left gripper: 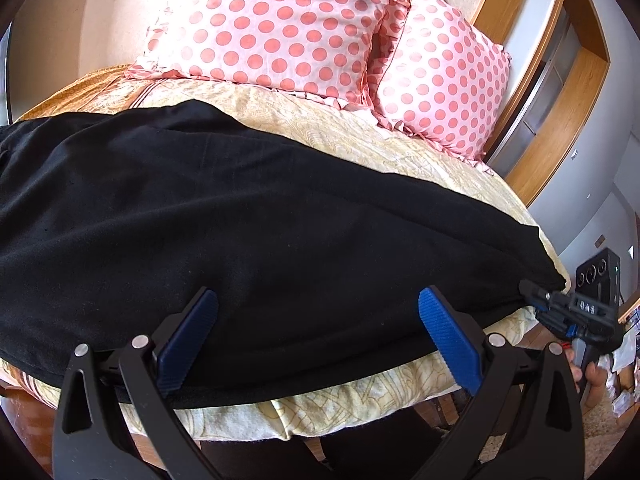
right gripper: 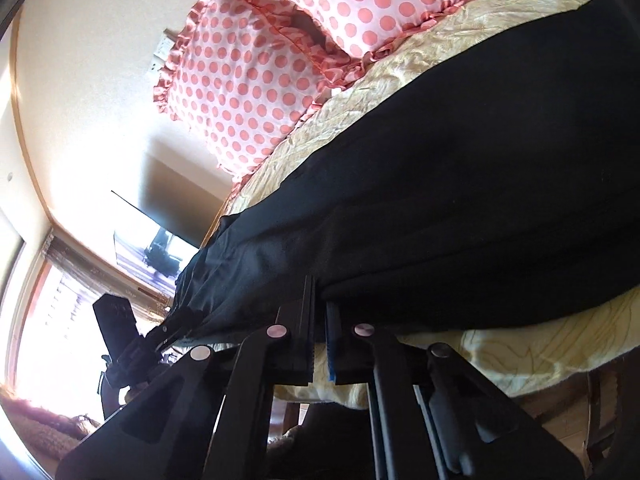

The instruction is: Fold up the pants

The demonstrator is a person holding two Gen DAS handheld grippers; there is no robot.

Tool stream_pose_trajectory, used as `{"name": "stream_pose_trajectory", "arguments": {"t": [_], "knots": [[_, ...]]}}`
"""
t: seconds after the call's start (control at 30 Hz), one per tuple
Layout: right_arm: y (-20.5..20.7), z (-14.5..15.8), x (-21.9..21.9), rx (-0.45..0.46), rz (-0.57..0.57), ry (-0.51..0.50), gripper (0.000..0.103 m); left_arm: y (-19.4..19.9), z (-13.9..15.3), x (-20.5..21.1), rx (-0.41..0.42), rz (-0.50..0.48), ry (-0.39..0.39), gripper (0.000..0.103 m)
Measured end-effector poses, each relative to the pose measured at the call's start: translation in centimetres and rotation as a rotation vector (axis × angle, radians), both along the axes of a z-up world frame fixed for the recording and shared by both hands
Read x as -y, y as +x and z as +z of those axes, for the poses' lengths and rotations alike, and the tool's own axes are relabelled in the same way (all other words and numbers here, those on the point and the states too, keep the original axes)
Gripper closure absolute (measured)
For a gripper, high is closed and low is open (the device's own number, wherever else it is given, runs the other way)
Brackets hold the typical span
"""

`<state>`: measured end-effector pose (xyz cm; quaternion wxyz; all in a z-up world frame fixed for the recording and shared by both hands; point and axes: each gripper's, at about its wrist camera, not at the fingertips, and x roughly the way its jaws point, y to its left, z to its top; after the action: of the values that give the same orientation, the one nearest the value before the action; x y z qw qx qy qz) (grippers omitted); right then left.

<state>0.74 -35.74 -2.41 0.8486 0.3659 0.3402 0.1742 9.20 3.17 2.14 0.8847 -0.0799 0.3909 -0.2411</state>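
A big bed (left gripper: 400,148) fills both views. It has a pale yellow cover with a leafy pattern. The bed stands by a cream wall (left gripper: 100,20).

Black pants (left gripper: 240,208) lie flat across the bed and take up most of its near side. One end of the pants reaches the right corner of the bed in the left wrist view. The near edge of the pants runs along the front edge of the bed.

Two pink pillows with red dots (left gripper: 280,24) sit at the far end of the bed, behind the pants and not touching them. They have frilly edges.

A wooden frame (left gripper: 560,128) stands past the bed on the right of the left wrist view.

The left gripper (left gripper: 320,320) hovers over the near edge of the pants. Its blue fingers (left gripper: 448,332) stand wide apart, with the black cloth under the gap, and they pinch nothing.

The right gripper (right gripper: 320,312) is at the end of the pants by the bed corner. Its fingers (right gripper: 306,320) are pressed together, and they seem to pinch the edge of the black cloth. In the left wrist view the right gripper shows small at the right, touching the pants' corner, with a person's hand (left gripper: 588,376) below it.
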Motion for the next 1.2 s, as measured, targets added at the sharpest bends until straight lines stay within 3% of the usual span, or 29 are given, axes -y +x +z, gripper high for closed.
{"name": "stream_pose_trajectory", "arguments": {"t": [0.17, 0.3, 0.37, 0.47, 0.57, 0.63, 0.83, 0.93, 1.1, 1.2], "knots": [[-0.6, -0.7, -0.1, -0.048, -0.024, -0.076, 0.099, 0.3, 0.3, 0.3, 0.026, 0.013, 0.039, 0.002], [-0.5, -0.5, -0.2, -0.061, 0.007, -0.105, 0.099, 0.7, -0.5, 0.1, -0.005, 0.019, 0.065, 0.002], [-0.5, -0.2, -0.3, -0.069, 0.049, -0.113, 0.092, 0.5, -0.8, 0.1, 0.006, 0.012, 0.072, 0.002], [-0.9, 0.6, -1.3, -0.023, 0.153, -0.093, 0.074, 0.1, -1.1, 0.5, 0.028, 0.000, 0.124, 0.002], [-1.3, 2.1, -3.8, 0.080, 0.277, -0.103, 0.073, -0.5, -1.3, 0.8, 0.053, -0.016, 0.158, 0.002], [-0.5, 2.9, -5.8, 0.126, 0.311, -0.142, 0.073, -0.7, -1.3, 0.4, 0.053, -0.020, 0.137, 0.002], [5.3, 3.1, -10.7, 0.133, 0.326, -0.288, 0.073, -0.4, -0.4, -1.0, 0.031, 0.009, 0.020, 0.002], [7.3, 1.8, -12.5, 0.069, 0.360, -0.373, 0.073, -0.4, 0.4, -1.2, 0.069, 0.041, 0.037, 0.002], [5.2, 1.8, -13.7, 0.097, 0.476, -0.483, 0.072, 0.4, 0.7, -1.2, 0.074, 0.037, 0.037, 0.002], [5.3, 2.4, -13.4, 0.085, 0.505, -0.477, 0.072, 1.0, -0.2, -0.9, 0.048, 0.023, 0.068, 0.002]]}}
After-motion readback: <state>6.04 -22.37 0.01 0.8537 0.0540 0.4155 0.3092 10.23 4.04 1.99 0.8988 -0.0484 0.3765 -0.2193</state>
